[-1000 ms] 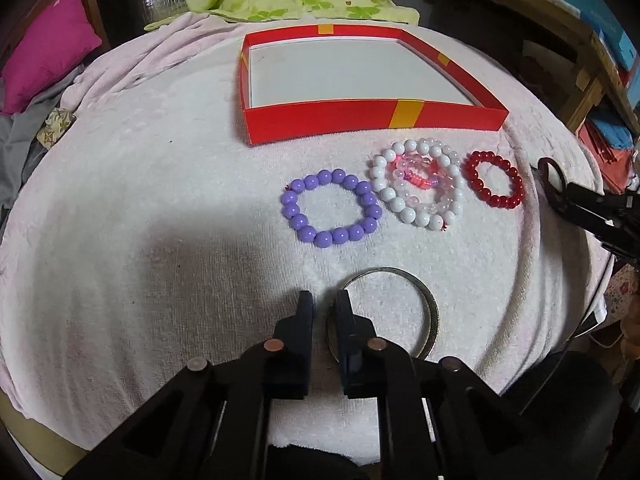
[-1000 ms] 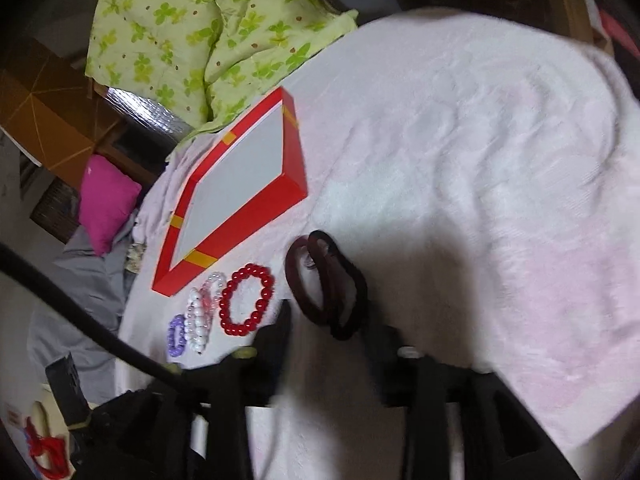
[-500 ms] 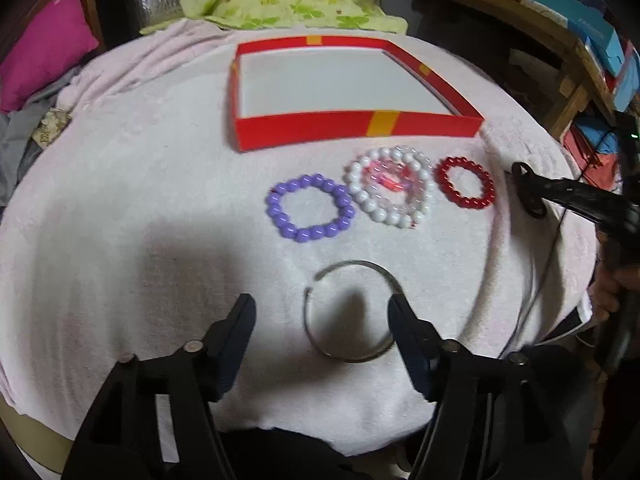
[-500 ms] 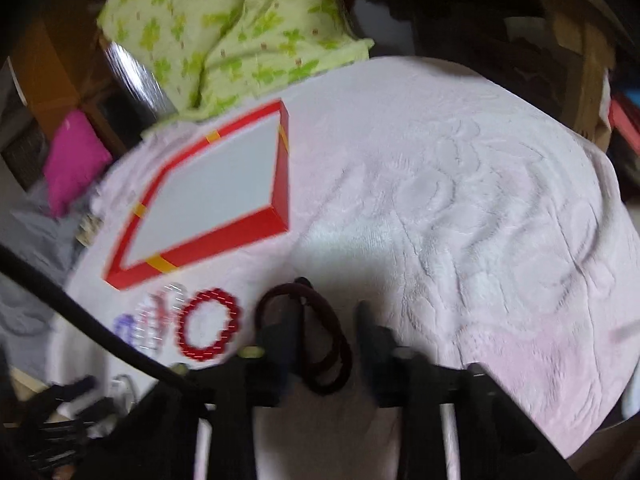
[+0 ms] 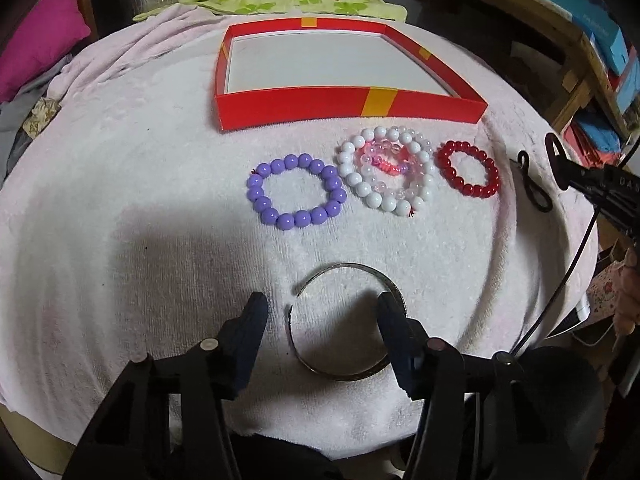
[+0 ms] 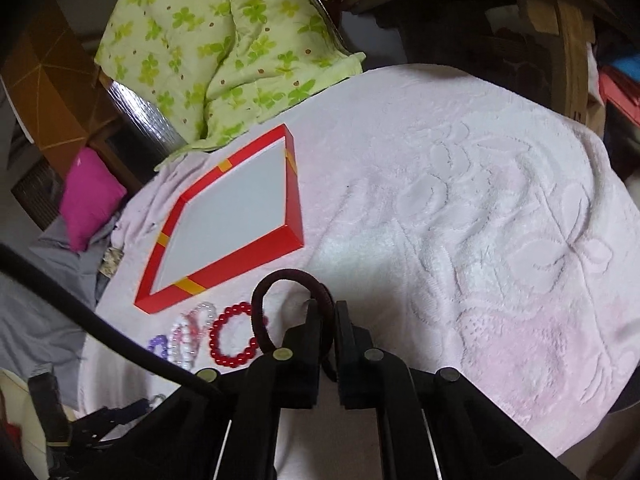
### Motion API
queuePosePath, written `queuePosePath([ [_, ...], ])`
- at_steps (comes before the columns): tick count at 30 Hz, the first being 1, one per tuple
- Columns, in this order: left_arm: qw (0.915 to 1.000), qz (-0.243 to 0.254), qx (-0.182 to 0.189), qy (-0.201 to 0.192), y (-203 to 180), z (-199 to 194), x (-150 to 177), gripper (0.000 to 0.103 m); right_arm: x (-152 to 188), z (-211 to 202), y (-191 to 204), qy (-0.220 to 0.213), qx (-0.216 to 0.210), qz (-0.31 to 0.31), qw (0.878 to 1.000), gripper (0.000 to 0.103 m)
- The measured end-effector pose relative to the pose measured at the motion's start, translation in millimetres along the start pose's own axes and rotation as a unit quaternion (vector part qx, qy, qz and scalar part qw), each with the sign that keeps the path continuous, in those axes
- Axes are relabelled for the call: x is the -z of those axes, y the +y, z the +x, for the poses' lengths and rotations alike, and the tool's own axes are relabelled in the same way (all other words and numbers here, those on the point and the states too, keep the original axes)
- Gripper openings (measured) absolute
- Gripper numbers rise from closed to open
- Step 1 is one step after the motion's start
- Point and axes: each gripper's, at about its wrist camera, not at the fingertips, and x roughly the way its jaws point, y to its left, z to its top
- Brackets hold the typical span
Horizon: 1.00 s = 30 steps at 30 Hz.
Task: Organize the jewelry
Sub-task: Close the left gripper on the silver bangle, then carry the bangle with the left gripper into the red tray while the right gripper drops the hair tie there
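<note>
Pale pink towel (image 5: pixel 140 208) covers the surface; on it my red box lid (image 5: pixel 348 106) holds nothing. Four bead bracelets lie before it: one purple (image 5: pixel 296 194), one white (image 5: pixel 386 170) around one pink (image 5: pixel 384 160), one red (image 5: pixel 468 168). My left claw (image 5: pixel 322 312), jaws just narrowing, straddles one metal bangle (image 5: pixel 344 320), right fingertip touching. My right claw (image 6: pixel 328 312) pinches one dark hair tie (image 6: pixel 288 300).

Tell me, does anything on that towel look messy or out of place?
One thing: the white bead bracelet has a pink and clear beaded one bunched inside it, so the two overlap. The purple bracelet and red bracelet lie apart and neat.
</note>
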Motion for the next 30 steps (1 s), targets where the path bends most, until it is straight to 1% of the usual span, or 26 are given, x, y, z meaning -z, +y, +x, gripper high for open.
queuePosePath([
  [2,1.0000,-0.001,0.004,0.001,3.2,-2.2,0.4,0.059,-0.3,0.9,3.4,-0.002,-0.001,0.001,1.000,0.006],
  [4,1.0000,-0.005,0.007,0.003,6.4,-6.8,1.0,0.064,0.9,-0.1,4.4,-0.003,0.001,0.004,1.000,0.006],
  [6,0.9999,-0.007,0.005,-0.009,5.6,-13.5,0.3,0.074,0.5,-3.1,5.0,-0.008,0.001,0.007,1.000,0.006],
  [9,0.9996,-0.005,0.014,-0.025,0.8,-24.6,4.0,0.082,-2.1,-10.4,4.0,-0.024,-0.003,0.016,1.000,0.006],
  [11,0.9996,0.005,0.018,-0.022,-6.7,-23.7,5.4,0.084,-3.1,-14.9,5.5,-0.031,-0.012,0.022,0.999,0.007],
  [12,0.9997,0.011,0.012,-0.019,-10.0,-21.0,5.6,0.085,-3.9,-15.7,6.6,-0.032,-0.015,0.021,0.999,0.007],
  [16,0.9990,0.034,-0.023,-0.019,-19.8,-4.3,-1.1,0.084,-2.5,-18.8,19.6,-0.031,-0.022,0.009,0.999,0.007],
  [17,0.9986,0.041,-0.031,-0.013,-19.9,2.0,-2.9,0.084,-2.4,-19.8,21.0,-0.031,-0.023,0.008,0.999,0.007],
  [19,0.9992,0.036,-0.019,0.003,-16.5,9.0,-5.3,0.084,-3.6,-25.2,20.8,-0.037,-0.023,0.011,0.999,0.007],
  [21,0.9995,0.029,-0.011,0.001,-13.1,9.0,-6.1,0.083,-5.1,-28.0,18.8,-0.040,-0.025,0.014,0.999,0.006],
  [22,0.9996,0.029,-0.005,-0.002,-11.6,7.9,-6.4,0.079,-5.9,-28.8,16.9,-0.039,-0.027,0.018,0.999,0.007],
  [23,0.9995,0.031,-0.001,-0.005,-10.5,7.4,-7.3,0.067,-6.4,-29.3,15.6,-0.038,-0.028,0.022,0.999,0.007],
  [24,0.9994,0.033,0.003,-0.009,-9.2,5.8,-7.9,0.061,-6.8,-29.7,14.5,-0.037,-0.030,0.025,0.999,0.007],
  [26,0.9994,0.032,0.010,-0.012,-5.3,3.6,-9.8,0.061,-9.0,-29.1,15.5,-0.031,-0.036,0.029,0.998,0.007],
  [30,0.9990,0.036,0.007,-0.024,-3.1,-3.3,-19.5,0.061,-17.2,-25.4,30.5,-0.020,-0.042,0.020,0.999,0.007],
])
